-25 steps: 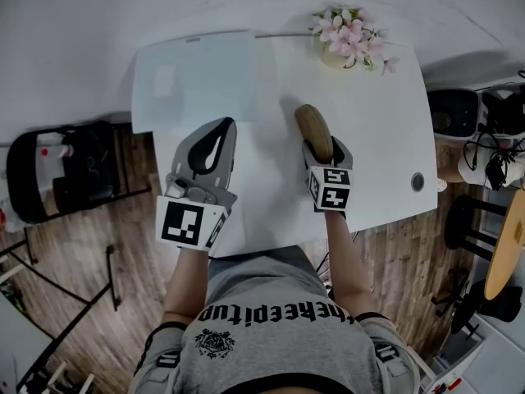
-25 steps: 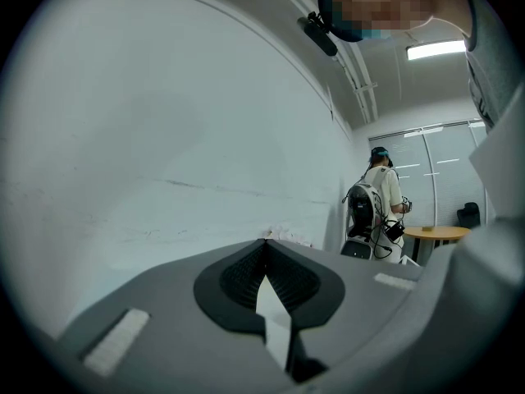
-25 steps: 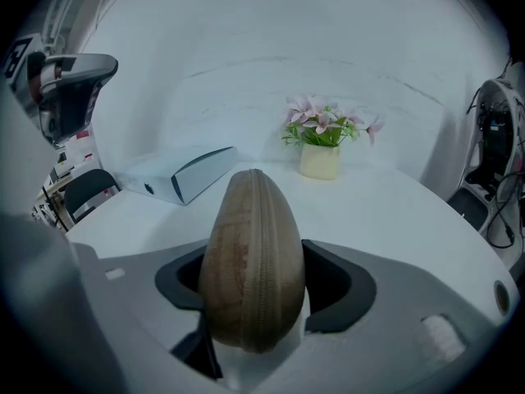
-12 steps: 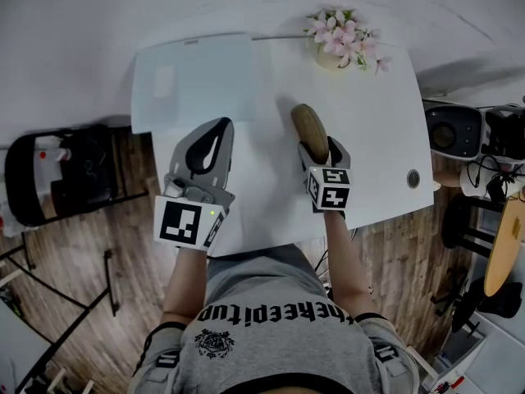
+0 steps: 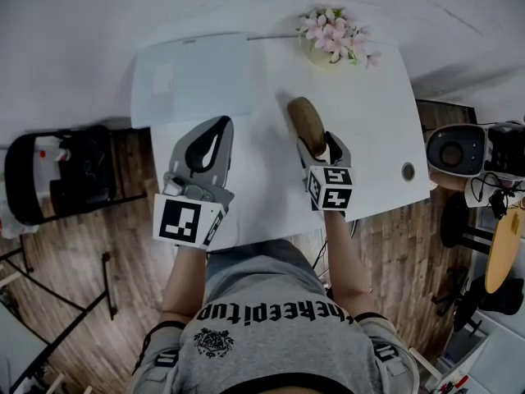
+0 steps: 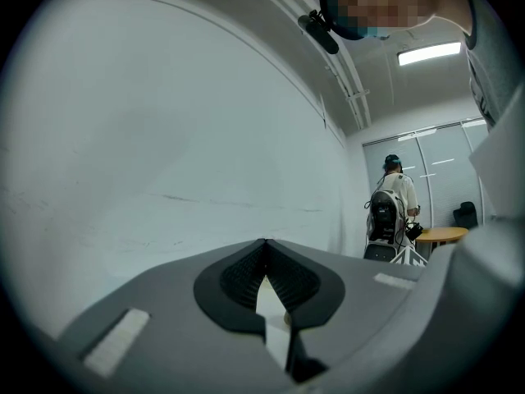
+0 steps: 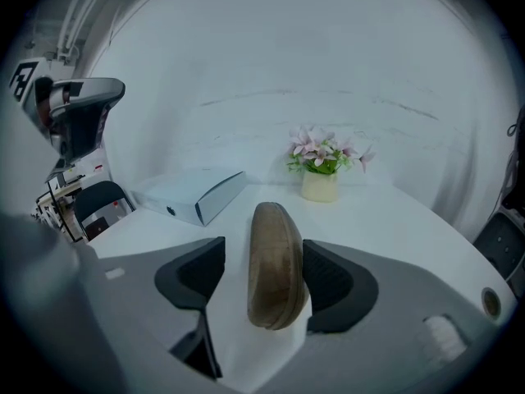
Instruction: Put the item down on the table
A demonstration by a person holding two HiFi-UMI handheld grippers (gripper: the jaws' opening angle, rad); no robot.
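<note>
Nearest: grey shirt (image 5: 271,335) and both forearms reaching out over the near edge of the white table (image 5: 377,130).

Left gripper (image 6: 264,249): jaws together, ribbed pads meeting at the tips, nothing between them. Held over the table's left part, marker cube toward the person.

Right gripper (image 7: 264,249): jaws apart. Brown oval item (image 7: 275,261) stands on its narrow edge between them. White table shows in the gap between the item and the left pad. The right side of the item lies against the right pad, or just beside it. I cannot tell which. The item's far end sticks out past the jaw tips in the head view. Its lower edge sits very low over the table top. Contact with the surface cannot be made out.

Further out, on the table's right edge: small round grommet (image 5: 408,171).

Far left part of the table: flat white box (image 5: 193,76), one corner hanging over the table edge.

Far edge, middle to right: pale pot of pink flowers (image 7: 320,175), well apart from the item.

Off the table: black chair (image 5: 57,175) on the wood floor to the left, and a dark round device (image 5: 451,150) to the right.

Behind all: plain white wall. In the left gripper view, another person (image 6: 394,208) stands in the distance with a backpack, beside a round table.
</note>
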